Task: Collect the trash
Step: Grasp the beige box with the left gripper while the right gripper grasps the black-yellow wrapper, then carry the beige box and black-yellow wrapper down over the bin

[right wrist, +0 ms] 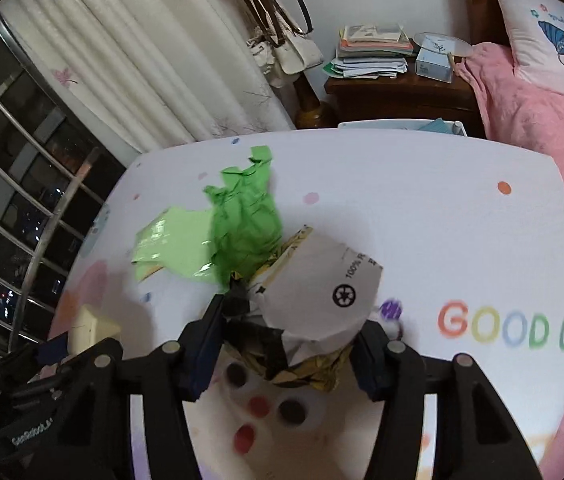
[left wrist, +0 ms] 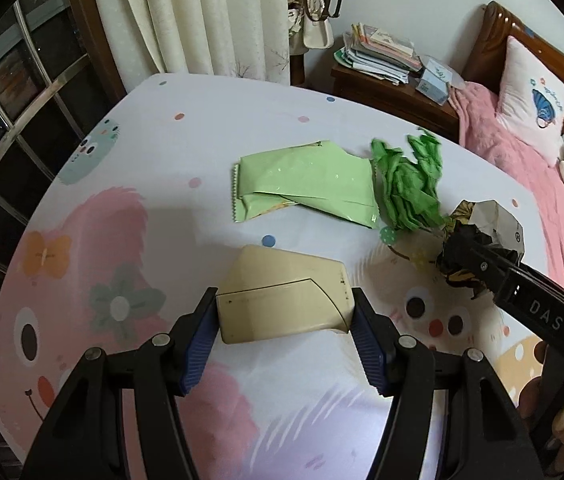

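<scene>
We keep the crumpled paper wrapper [right wrist: 322,300] square between the pads and lift it straight, so nothing drags the green tissue wad [right wrist: 243,220] at its eleven o'clock or the pale green packet [right wrist: 165,246] at nine. The right gripper [right wrist: 284,348] stands about half open, its pads closed on that wrapper over the cartoon tablecloth [right wrist: 422,200]. Our left gripper [left wrist: 285,320], also about half open, clamps a cream box [left wrist: 282,304]; packet and wad lie at its twelve and one.
</scene>
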The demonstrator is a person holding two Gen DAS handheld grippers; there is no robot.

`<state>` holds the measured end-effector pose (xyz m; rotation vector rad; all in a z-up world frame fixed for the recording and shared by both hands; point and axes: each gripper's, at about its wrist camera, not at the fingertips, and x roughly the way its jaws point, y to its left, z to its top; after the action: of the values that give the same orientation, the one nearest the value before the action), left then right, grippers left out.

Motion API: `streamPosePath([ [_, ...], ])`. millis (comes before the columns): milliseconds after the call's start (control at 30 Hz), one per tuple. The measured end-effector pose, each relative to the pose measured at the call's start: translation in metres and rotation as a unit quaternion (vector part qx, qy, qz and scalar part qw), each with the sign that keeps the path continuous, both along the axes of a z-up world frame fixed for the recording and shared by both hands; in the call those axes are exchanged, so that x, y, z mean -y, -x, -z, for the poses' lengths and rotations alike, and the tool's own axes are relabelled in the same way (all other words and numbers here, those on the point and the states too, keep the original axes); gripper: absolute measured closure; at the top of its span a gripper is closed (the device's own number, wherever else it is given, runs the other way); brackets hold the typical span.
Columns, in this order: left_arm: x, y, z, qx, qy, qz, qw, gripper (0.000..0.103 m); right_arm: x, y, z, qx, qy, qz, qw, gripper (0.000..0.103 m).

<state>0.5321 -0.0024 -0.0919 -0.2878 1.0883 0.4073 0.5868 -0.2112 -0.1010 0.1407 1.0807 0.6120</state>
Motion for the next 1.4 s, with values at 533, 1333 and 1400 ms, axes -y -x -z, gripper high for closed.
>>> streamPosePath([
  [533,-0.013,0.165,-0.083,0.039,0.008,0.157,0.9868,0.041,-0.010,0.226,-0.092,0.029,-0.004,0.056,0.998,0.047],
  [1333,-0.027,0.418,-0.029,-0.033,0.072,0.365,0.9278,0.041,-0.072,0.547,-0.035,-0.057,0.051,0.197,0.977,0.047],
  [1400,-0.023,0.428,-0.012,-0.047,0.082,0.368,0.9250,0.041,-0.071,0.559,-0.013,-0.079,0.061,0.198,0.975,0.047],
])
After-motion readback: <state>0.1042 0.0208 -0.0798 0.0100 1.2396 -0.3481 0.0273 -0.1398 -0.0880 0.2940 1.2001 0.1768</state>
